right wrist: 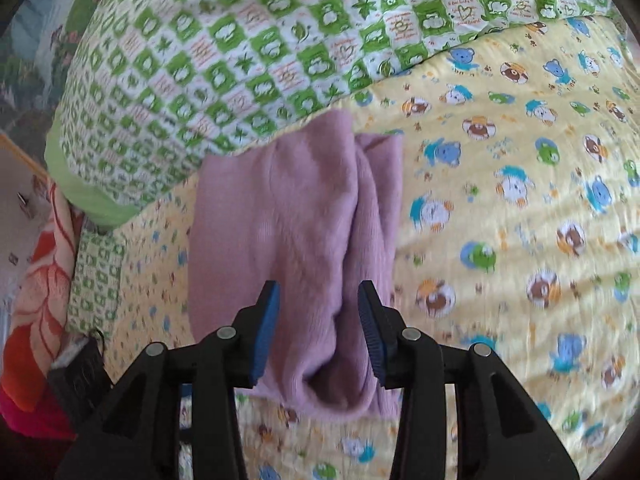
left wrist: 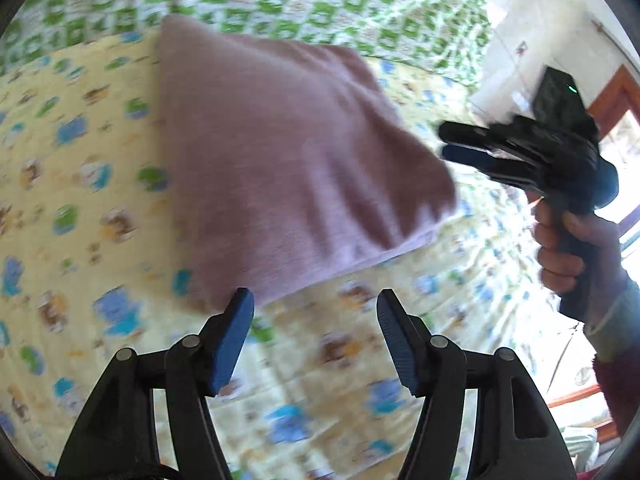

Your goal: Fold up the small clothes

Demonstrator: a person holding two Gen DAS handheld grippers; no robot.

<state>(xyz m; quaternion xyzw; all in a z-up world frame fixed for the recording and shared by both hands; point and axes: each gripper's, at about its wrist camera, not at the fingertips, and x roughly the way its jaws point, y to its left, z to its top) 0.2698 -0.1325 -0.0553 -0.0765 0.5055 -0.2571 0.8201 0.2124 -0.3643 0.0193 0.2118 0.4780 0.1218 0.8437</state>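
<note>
- Both pairs of jaws stand apart and grip nothing: the left gripper (left wrist: 316, 304) has its blue pads spread wide, and the right gripper (right wrist: 319, 296) has its pads apart too, though less widely
- Folded mauve garment (left wrist: 288, 160) lies flat on the yellow cartoon-print sheet (left wrist: 80, 184) — a roughly square, fuzzy knit, blurred in the left wrist view
- From the right wrist view the garment (right wrist: 288, 216) shows a lengthwise crease and a rolled, rounded near edge that sits between the spread fingers, under them; whether the pads touch the cloth I cannot tell
- Left gripper sits just off the garment's near edge, its left finger (left wrist: 234, 340) overlapping the corner in view
- Right gripper (left wrist: 450, 142) appears at the garment's right corner, held by the person's hand (left wrist: 568, 248)
- Green-and-white checked quilt (right wrist: 248, 52) borders the far edge of the garment — its folded edge meets the yellow sheet there
- Orange floral cloth (right wrist: 44, 276) lies at the far left
</note>
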